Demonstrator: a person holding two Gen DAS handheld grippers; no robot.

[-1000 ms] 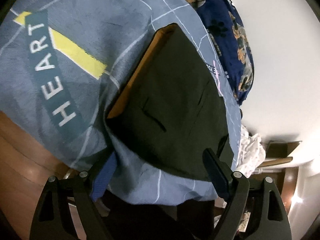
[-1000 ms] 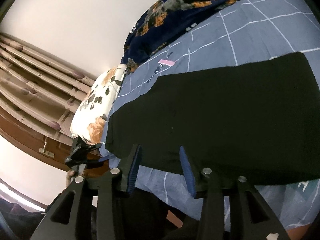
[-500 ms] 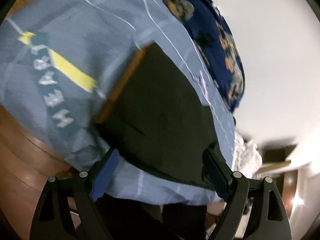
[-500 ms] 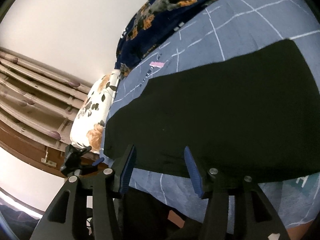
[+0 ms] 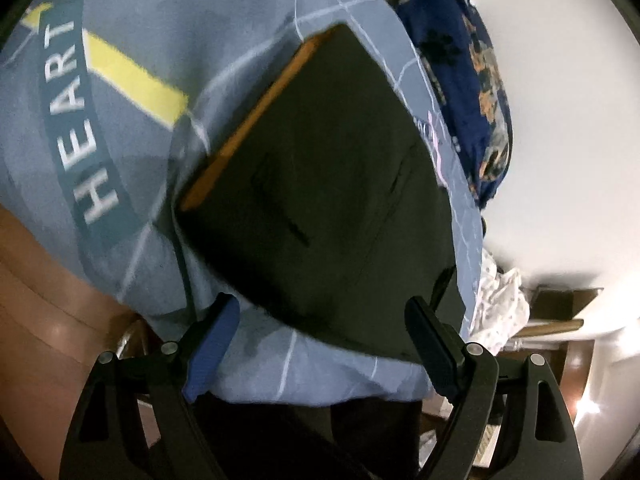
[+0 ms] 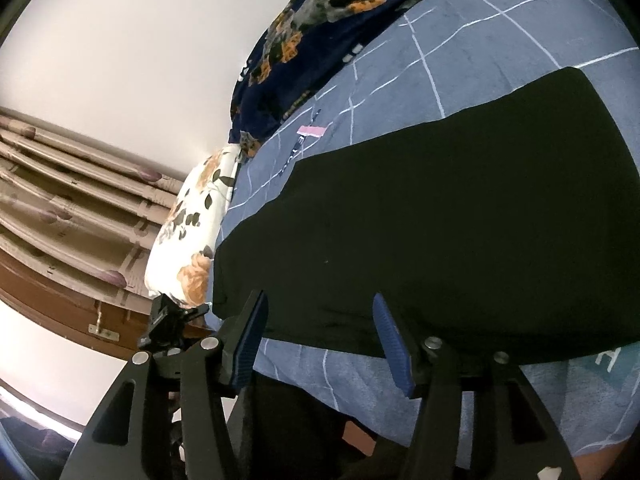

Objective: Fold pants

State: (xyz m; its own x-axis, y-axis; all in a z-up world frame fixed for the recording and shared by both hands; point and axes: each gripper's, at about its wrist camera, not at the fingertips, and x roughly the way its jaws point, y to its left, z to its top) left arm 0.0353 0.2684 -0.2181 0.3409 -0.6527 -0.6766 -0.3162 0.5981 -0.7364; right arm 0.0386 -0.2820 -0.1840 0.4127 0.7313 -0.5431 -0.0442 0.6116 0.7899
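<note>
Black pants [image 5: 332, 196] lie flat on a blue-grey bedsheet [image 5: 224, 12] printed with thin white grid lines, a yellow stripe and the word HEART. In the left wrist view an orange-lined waistband edge [image 5: 256, 120] runs along the far left side of the garment, and a pocket slit shows on the dark cloth. The left gripper [image 5: 320, 336] hangs just over the near edge of the pants with its jaws spread wide and nothing between them. In the right wrist view the pants [image 6: 440, 232] stretch across the sheet [image 6: 480, 56] toward the right, their near edge just beyond the fingertips. The right gripper [image 6: 318, 336] has its jaws opening, released, with only the cloth edge and sheet seen past the gap; the pads press on nothing. A dark blue blanket with orange flowers [image 6: 320, 28] is bunched at the far side of the bed against a white wall. A white floral pillow [image 6: 192, 232] sits at the left end of the pants, next to a brown wooden headboard [image 6: 60, 208].
</note>
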